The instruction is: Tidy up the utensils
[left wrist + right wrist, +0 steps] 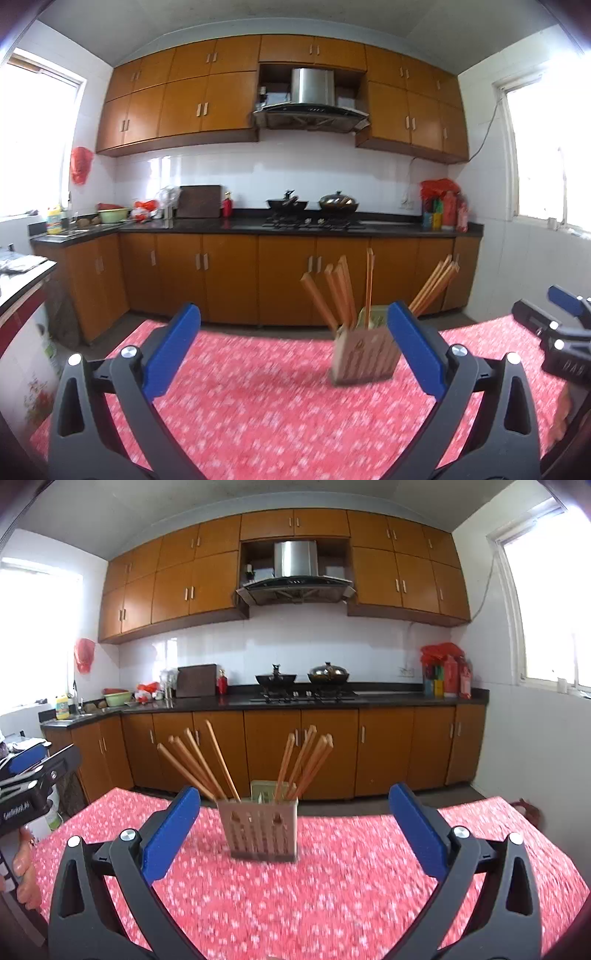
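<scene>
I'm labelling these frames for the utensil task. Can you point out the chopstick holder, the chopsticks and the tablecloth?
chopstick holder (263, 830): right wrist view, slotted front wall.
chopsticks (221, 762): right wrist view, shaft in the left bundle.
tablecloth (332, 904): right wrist view, bare red patch before the holder.

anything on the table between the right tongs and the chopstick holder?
Nothing visible. The right tongs are open and empty, and only bare red tablecloth lies between them and the chopstick holder, where the chopsticks already stand.
</scene>
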